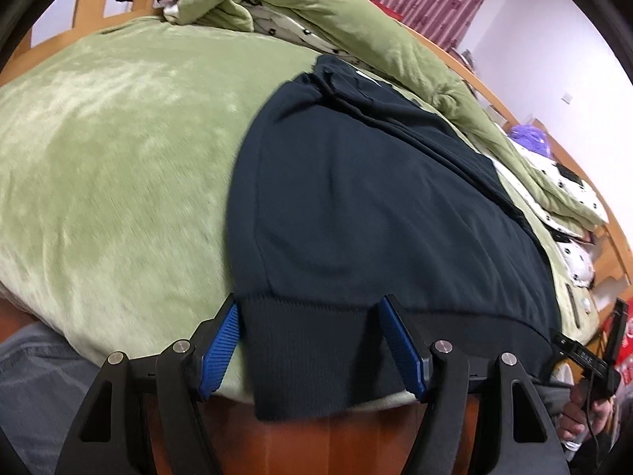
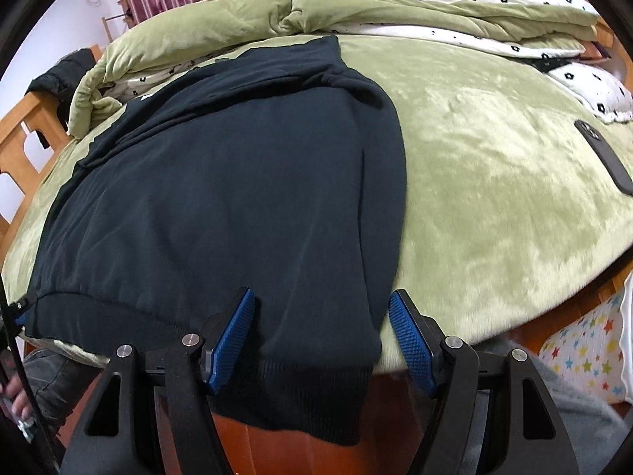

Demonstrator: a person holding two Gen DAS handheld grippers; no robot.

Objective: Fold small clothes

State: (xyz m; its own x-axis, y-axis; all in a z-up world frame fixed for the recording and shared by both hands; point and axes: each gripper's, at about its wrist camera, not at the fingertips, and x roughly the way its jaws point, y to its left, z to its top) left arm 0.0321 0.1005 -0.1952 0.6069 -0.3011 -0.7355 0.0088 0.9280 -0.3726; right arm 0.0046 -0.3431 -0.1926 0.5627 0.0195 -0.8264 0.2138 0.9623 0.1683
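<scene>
The dark navy knit sweatshirt (image 1: 356, 206) lay flat on the green plush bed (image 1: 118, 158), ribbed hem overhanging. Left gripper (image 1: 312, 340) and right gripper (image 2: 322, 336) straddled hem corners, released. Recommended: clench evenly before lifting.

Green blanket (image 2: 494, 198), rumpled quilt (image 2: 237, 27), black phone (image 2: 603, 154)

The green bed cover (image 2: 494, 182) lies free beside the dark sweatshirt (image 2: 237, 198); a rumpled quilt (image 2: 221, 27) and 1 phone (image 2: 603, 154) block its far edges.
</scene>
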